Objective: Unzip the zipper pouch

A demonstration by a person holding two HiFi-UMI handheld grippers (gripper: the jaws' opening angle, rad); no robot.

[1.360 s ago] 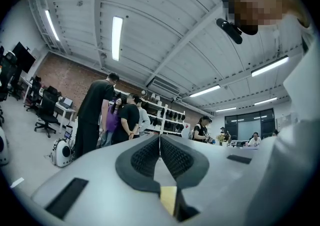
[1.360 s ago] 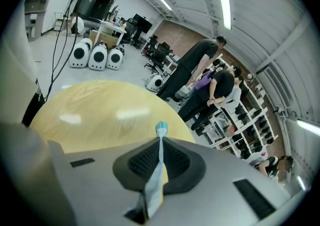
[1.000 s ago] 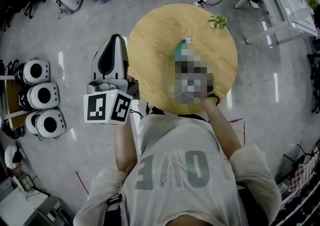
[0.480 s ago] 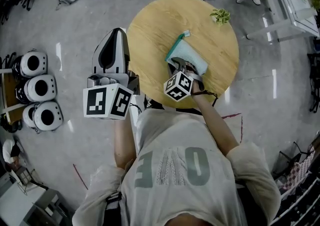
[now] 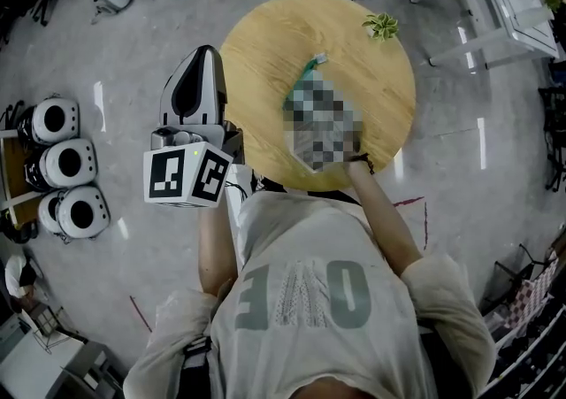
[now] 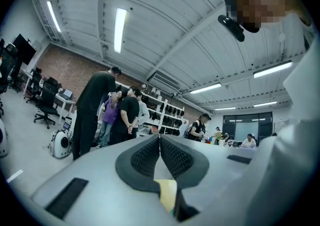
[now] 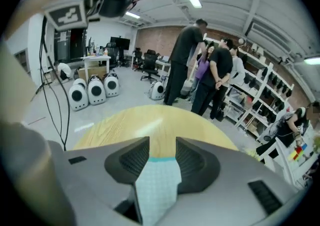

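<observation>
The zipper pouch (image 7: 156,182) is a soft, flat bag of pale mint cloth with a fine checked weave and 1 darker teal band across its far edge. It is over the round wooden counter (image 5: 265,43), stretching from the counter's middle toward its near edge, teal end pointing at the far side. In the head view only that teal corner shows. Whether the zipper is open cannot be told.

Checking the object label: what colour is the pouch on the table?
The pouch is pale mint, finely checked, teal-edged; best in the right gripper view.
</observation>
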